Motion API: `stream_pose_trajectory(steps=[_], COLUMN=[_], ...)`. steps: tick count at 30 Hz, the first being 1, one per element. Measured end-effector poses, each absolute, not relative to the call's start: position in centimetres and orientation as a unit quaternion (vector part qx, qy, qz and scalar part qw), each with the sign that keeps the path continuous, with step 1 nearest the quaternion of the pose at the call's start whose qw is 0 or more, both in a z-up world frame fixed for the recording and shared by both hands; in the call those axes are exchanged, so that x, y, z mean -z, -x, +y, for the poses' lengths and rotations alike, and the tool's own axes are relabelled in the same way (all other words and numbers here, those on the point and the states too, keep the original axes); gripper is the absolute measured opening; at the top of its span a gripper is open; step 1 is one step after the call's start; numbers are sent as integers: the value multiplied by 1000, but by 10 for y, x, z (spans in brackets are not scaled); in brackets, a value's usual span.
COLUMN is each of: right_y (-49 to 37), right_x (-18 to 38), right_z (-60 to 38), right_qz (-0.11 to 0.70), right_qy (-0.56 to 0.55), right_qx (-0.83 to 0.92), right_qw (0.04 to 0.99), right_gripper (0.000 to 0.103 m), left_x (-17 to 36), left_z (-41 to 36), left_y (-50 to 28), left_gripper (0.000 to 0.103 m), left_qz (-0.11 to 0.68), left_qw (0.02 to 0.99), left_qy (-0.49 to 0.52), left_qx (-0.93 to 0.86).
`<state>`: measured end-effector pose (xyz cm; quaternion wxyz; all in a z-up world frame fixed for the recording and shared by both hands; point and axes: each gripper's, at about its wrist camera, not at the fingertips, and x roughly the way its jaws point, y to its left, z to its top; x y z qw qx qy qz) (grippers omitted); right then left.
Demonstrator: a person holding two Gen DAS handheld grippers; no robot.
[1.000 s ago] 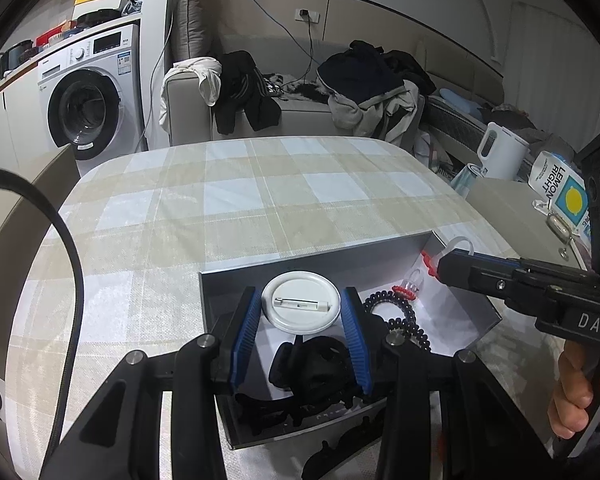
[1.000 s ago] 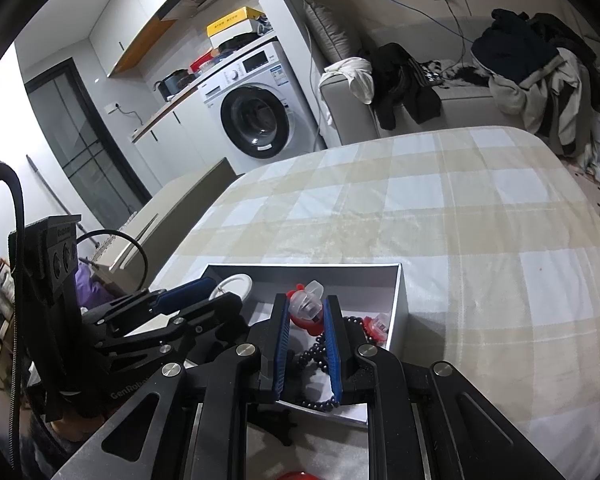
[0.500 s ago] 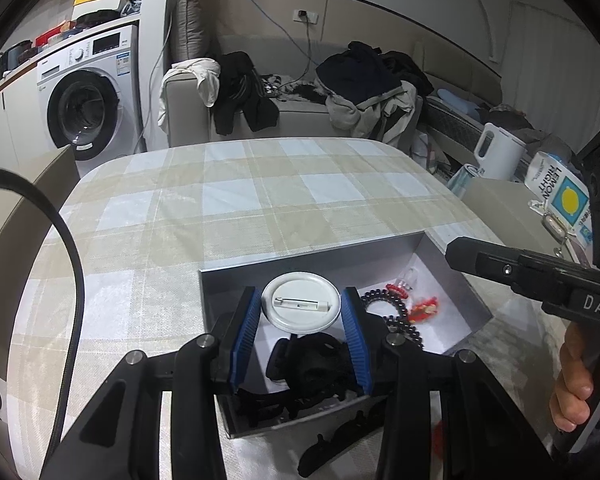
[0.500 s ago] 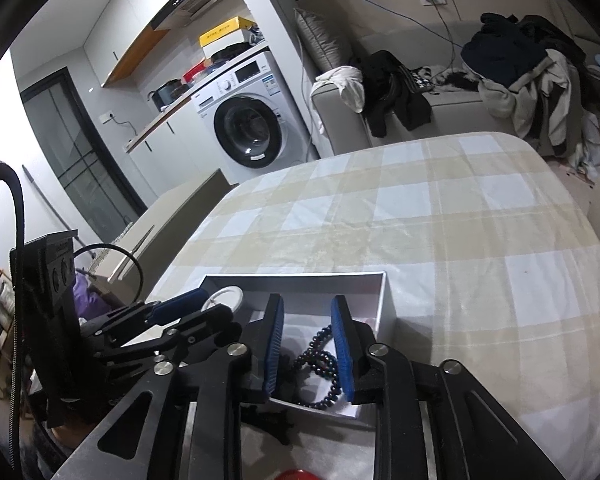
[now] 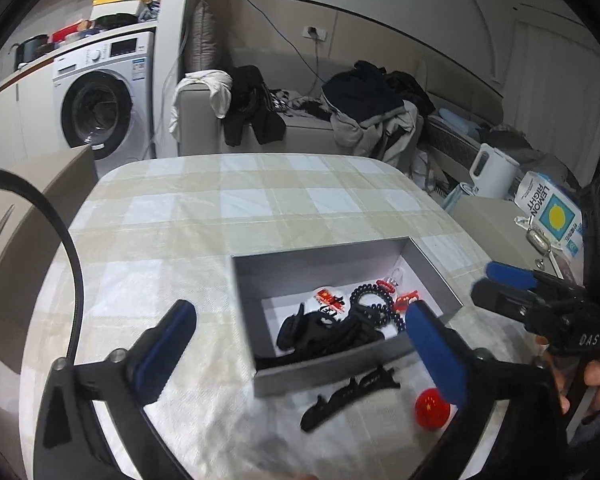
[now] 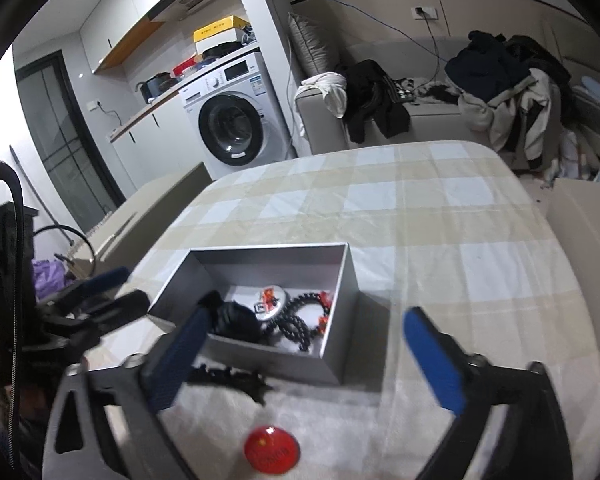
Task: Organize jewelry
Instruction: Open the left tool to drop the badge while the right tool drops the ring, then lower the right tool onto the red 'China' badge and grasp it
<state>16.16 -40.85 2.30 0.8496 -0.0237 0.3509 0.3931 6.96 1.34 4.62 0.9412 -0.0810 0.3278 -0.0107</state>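
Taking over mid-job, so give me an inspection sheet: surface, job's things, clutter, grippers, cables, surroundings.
Surface: checked tablecloth.
Job's things: grey box holds a bead bracelet, a badge, black pieces; red badge and black hair clip lie outside.
Clutter: nothing seen on the table.
Grippers: left gripper and right gripper open, jaws just opened, nothing held.
Cables: black cable at left.
Surroundings: washing machine, sofa with clothes, kettle.

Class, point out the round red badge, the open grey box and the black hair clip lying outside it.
Round red badge (image 6: 271, 454), right wrist view, centre of face.
Open grey box (image 5: 316, 257), left wrist view, far wall.
Black hair clip (image 5: 348, 396), left wrist view, middle.
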Motion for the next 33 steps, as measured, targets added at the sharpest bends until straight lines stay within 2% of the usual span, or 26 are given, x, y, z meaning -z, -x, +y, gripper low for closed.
stream_pose_trajectory(steps=[12,33], right_y=[-125,-96], right_x=[-12,-2], right_z=[-421,-437], right_qz=[357,341], right_qy=[70,56], right_qx=[-373,-360], right_qw=[854,867], right_gripper=[103,103], left_x=[-35,-19], left_z=[5,-4], left_y=[-34,-13], left_gripper=[102,102], left_qz=[337,304], left_qw=[939,950], left_qy=[76,66], left_qx=[-4,6])
